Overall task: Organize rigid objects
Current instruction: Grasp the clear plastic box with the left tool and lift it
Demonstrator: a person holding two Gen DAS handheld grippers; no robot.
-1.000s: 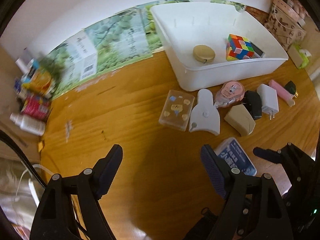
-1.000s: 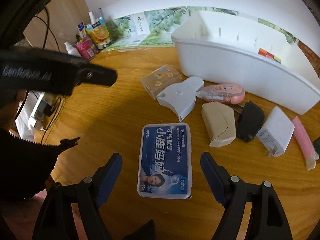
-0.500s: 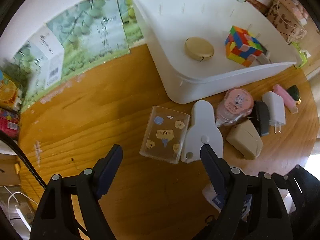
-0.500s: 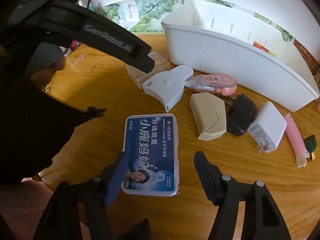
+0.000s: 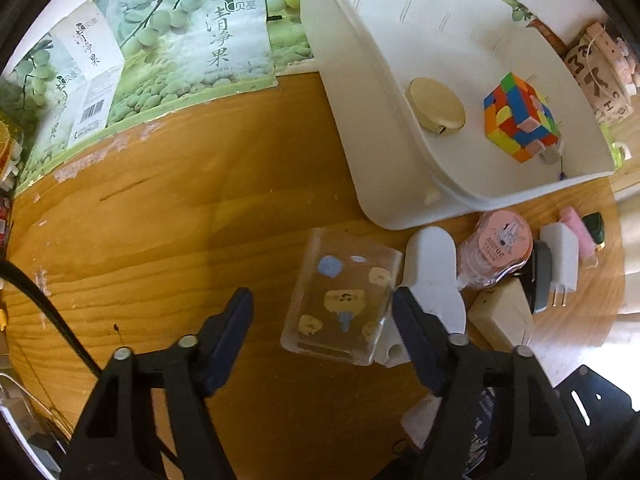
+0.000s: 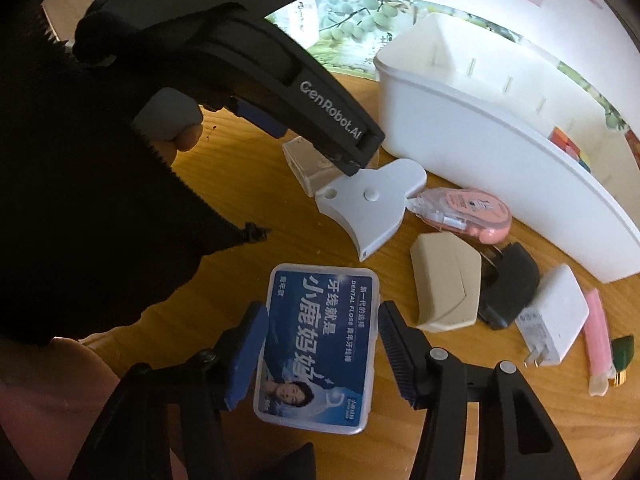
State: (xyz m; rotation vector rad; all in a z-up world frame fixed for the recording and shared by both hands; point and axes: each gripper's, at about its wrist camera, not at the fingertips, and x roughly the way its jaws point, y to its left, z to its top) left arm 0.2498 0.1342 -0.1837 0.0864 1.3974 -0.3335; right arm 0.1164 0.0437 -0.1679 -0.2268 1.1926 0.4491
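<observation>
The dental floss box [image 5: 484, 420] is largely hidden behind the left gripper's [image 5: 322, 320] right finger. The clear case [image 6: 308, 162] is partly covered by that gripper's body. The cube [image 6: 566, 146] is mostly concealed behind the white bin's [image 6: 480, 128] wall.

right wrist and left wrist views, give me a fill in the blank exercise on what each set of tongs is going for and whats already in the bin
1. The right tongs, closing, straddle the blue box labelled dental ____.
2. The left tongs, closing, straddle a ____ case with cartoon stickers.
3. Inside the white bin, next to the round gold tin, sits a multicoloured puzzle ____.
4. The pink tape dispenser lies on the wooden ____, outside the bin.

Missing words: floss; transparent; cube; table
</observation>
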